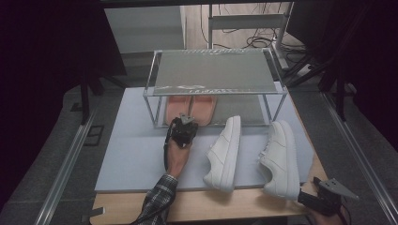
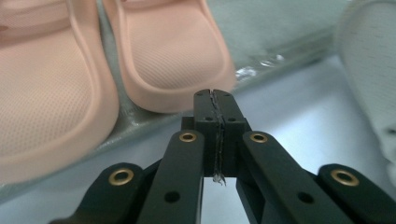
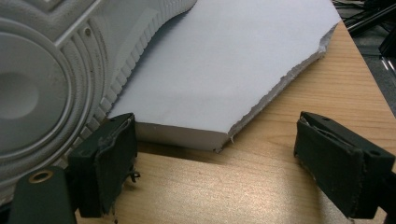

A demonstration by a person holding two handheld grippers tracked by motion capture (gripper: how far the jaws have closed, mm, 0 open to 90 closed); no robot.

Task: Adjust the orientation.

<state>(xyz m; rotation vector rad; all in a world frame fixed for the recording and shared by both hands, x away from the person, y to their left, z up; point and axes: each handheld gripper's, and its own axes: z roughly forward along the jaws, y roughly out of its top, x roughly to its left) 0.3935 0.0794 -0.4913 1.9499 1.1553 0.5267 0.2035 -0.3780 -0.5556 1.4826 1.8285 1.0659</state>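
Your left hand-held gripper (image 1: 186, 123), jaws pressed together and empty, sits at frame center just before the pink slippers (image 1: 191, 108) on the rack's (image 1: 213, 91) lower shelf. Your right hand-held gripper (image 3: 224, 163), spread, waits beside the lower-right white sneaker (image 1: 280, 159). Next, likely grasp that sneaker.

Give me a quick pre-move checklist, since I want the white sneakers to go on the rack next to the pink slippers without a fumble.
1. Left tongs empty: ok, jaws shut on nothing, tips close in front of the pink slippers.
2. Right tongs ready to grip: ok, jaws wide open, nothing between them.
3. Right sneaker within reach: ok, its heel lies just beside the right tongs.
4. Left sneaker accessible: ok, lying free on the white board.
5. Space on the rack lower shelf right of the slippers: ok, looks free.
6. Top shelf free: ok.
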